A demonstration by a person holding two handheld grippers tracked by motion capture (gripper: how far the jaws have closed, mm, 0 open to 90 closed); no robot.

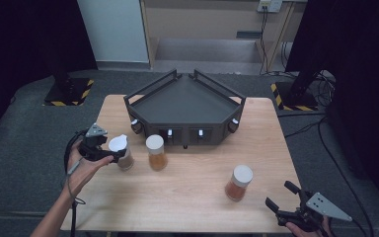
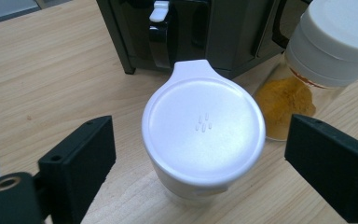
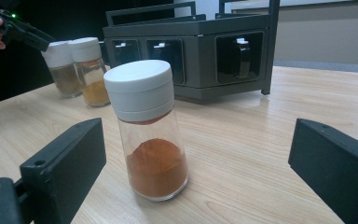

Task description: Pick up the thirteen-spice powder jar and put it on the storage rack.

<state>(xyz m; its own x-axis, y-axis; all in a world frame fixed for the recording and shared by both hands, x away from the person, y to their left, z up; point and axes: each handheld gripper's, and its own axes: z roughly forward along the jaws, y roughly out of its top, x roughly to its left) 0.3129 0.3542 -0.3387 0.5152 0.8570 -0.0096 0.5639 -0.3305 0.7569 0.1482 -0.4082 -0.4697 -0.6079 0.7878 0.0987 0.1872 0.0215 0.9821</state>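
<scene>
Left gripper [image 1: 109, 152] jaws apart around white-lidded spice jar [image 2: 203, 126], pads not touching, right gripper [image 1: 280, 196] wide open near orange-powder jar [image 1: 239, 182], wooden table [image 1: 187, 192].

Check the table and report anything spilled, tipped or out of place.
Nothing stands out. All three spice jars stand upright with lids on: one between the left gripper's open jaws, one beside it, one nearer the right gripper. No powder shows on the table.
</scene>
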